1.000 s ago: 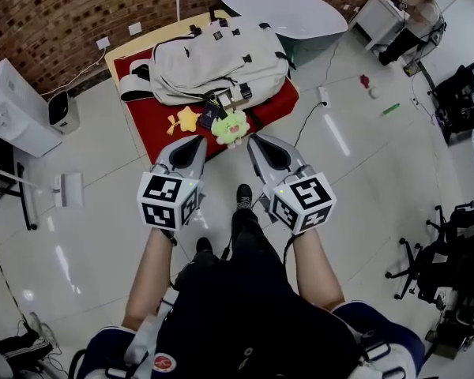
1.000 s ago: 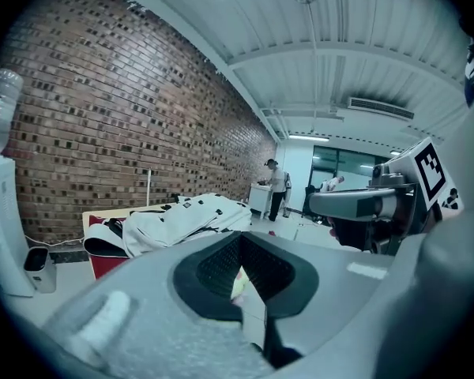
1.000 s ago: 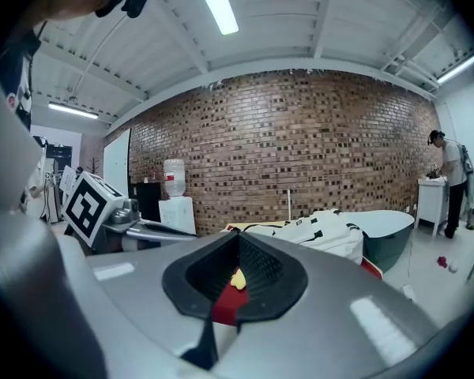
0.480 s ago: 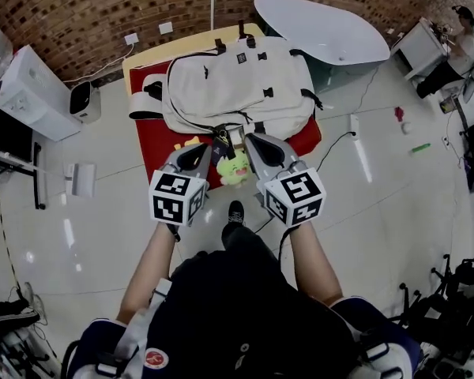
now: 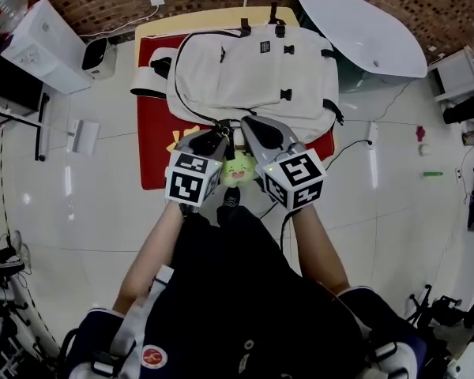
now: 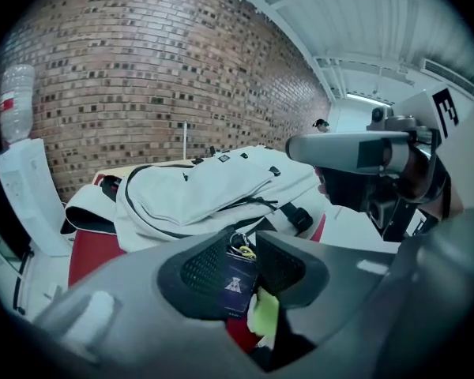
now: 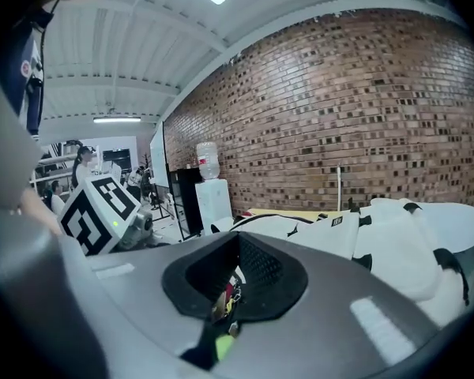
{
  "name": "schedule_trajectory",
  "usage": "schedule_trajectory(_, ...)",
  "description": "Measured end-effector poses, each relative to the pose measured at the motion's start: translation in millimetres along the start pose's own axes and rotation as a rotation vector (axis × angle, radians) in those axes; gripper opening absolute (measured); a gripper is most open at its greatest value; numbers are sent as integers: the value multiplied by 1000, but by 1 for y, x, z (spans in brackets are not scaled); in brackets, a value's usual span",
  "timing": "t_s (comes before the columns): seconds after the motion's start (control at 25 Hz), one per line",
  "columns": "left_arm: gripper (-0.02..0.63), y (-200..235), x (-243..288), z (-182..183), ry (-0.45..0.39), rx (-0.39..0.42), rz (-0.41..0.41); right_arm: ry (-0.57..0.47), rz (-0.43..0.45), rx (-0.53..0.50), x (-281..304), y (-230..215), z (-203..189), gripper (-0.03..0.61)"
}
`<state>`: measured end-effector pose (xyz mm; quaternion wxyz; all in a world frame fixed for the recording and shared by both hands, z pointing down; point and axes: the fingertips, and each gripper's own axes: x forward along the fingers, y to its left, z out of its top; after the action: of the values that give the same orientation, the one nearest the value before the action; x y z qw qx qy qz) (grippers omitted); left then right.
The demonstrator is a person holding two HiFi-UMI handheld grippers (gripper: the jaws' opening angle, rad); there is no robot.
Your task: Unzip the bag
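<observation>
The bag (image 5: 253,69) lies on a table (image 5: 182,20), charms (image 5: 238,166) seemingly before it.

Left forearm (image 5: 152,247) and right forearm (image 5: 319,243) were stretched forward, side by side. Left gripper (image 5: 211,142) and right gripper (image 5: 259,131) were held close together at the backpack's (image 5: 253,69) near edge, tips angled toward each other. Jaws of both were seen apart, nothing clamped.

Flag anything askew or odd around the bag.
Nothing damaged or spilled. The backpack looks slightly crooked on the red surface, one shoulder strap flopped out sideways. Charms crowd its near end, between the open left tool and right tool.
</observation>
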<state>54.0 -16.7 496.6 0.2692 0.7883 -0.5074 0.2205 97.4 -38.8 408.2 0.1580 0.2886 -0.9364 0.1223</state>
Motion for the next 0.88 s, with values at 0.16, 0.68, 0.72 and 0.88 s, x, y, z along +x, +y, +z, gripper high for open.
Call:
schedule_trajectory(0.16,207,5,21,-9,31,-54,26,41,-4,-6,14,-6,-6,6)
schedule_trajectory(0.68,115,22,31,-35,130,-99,-10,76,-28,1,30,-25,-9,6)
schedule_trajectory(0.72,108,24,28,-37,139,-105,-24,77,-24,1,32,-24,-8,6)
schedule_trajectory(0.88,84,38,19,-42,184,-66,-51,95,13,-20,49,-14,-7,6)
